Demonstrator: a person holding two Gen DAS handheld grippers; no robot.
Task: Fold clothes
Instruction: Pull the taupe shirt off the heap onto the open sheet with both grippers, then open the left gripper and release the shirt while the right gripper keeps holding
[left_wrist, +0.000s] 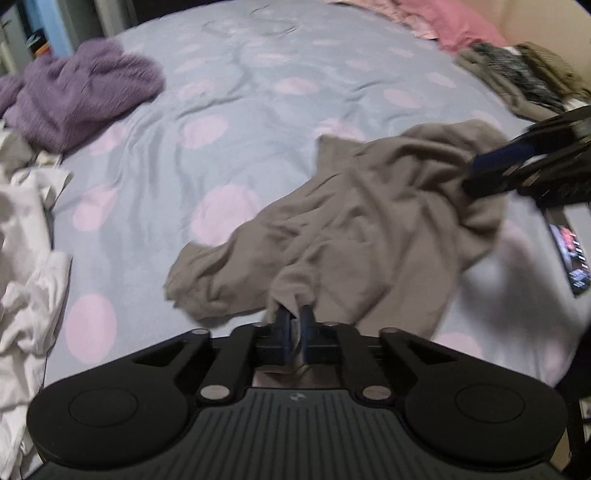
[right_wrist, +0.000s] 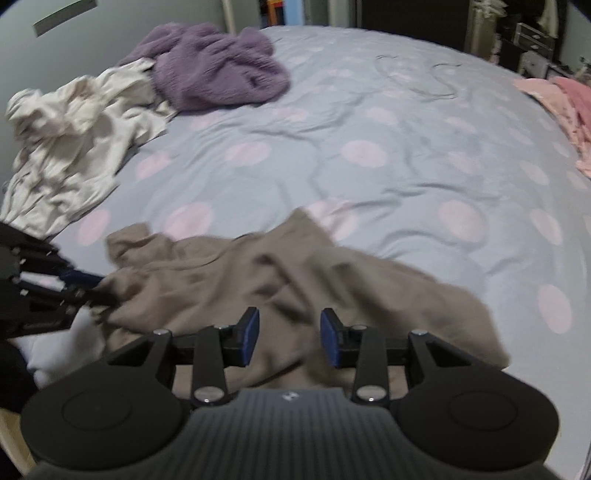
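A crumpled taupe garment (left_wrist: 369, 221) lies on the blue-grey bedcover with pink dots (left_wrist: 229, 122). My left gripper (left_wrist: 294, 317) is shut on a bunched fold at the garment's near edge, and cloth pokes up between its blue pads. In the right wrist view the same garment (right_wrist: 258, 280) spreads just under my right gripper (right_wrist: 290, 326), which stands open, its blue pads (right_wrist: 251, 326) apart above the fabric. The left gripper (right_wrist: 94, 288) pinches the cloth's left end there. From the left wrist view the right gripper (left_wrist: 484, 173) reaches in at the garment's right edge.
A fluffy purple garment (right_wrist: 218, 74) and a crumpled white one (right_wrist: 70, 147) lie at the bed's far left. Pink clothes (right_wrist: 561, 110) sit at the right edge. An olive and grey pile (left_wrist: 524, 77) and a lit phone (left_wrist: 567, 254) are at the right.
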